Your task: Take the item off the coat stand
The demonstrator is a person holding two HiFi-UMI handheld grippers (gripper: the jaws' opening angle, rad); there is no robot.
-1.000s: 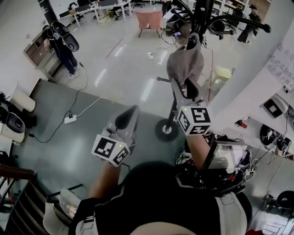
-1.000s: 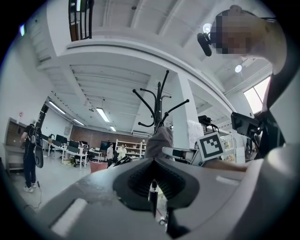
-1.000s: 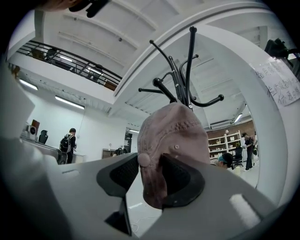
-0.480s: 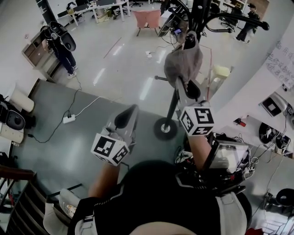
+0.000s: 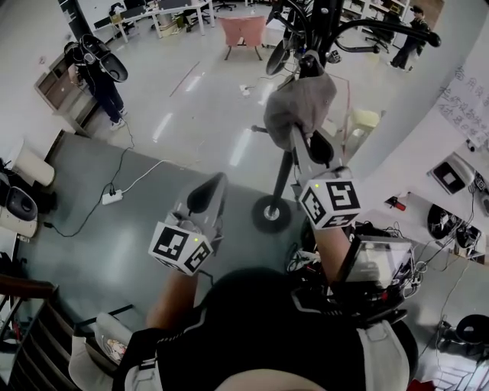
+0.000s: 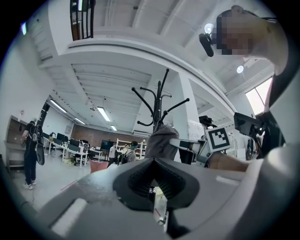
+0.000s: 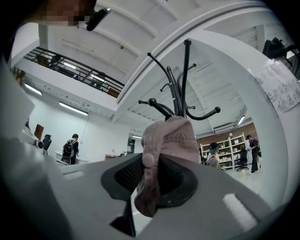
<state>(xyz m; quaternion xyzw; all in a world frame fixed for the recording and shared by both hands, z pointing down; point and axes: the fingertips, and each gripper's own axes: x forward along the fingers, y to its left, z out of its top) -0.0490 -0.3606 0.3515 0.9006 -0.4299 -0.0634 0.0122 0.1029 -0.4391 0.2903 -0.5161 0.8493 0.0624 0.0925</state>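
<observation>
A pinkish-grey cap [image 5: 299, 103] hangs from a hook of the black coat stand [image 5: 327, 21]. My right gripper [image 5: 299, 139] reaches up to the cap's lower edge. In the right gripper view the cap [image 7: 171, 138] droops between the jaws of that gripper [image 7: 151, 183], which are closing, with the pads pinching the fabric below the stand's hooks [image 7: 183, 96]. My left gripper [image 5: 208, 195] is held lower and to the left, shut and holding nothing. In its own view, the left gripper [image 6: 153, 190] looks at the cap [image 6: 161, 139] and the stand [image 6: 159, 101].
The stand's round base [image 5: 270, 214] sits on the floor just ahead of me. A white curved wall [image 5: 428, 130] runs on the right. A person with a backpack [image 5: 95, 72] stands far left, a pink chair [image 5: 244, 30] at the back, and a cable [image 5: 114, 195] crosses the floor.
The right gripper's jaws have closed in on the cap's lower edge, and the cap has shifted a little to the left and bunched up. The left gripper has barely moved.
</observation>
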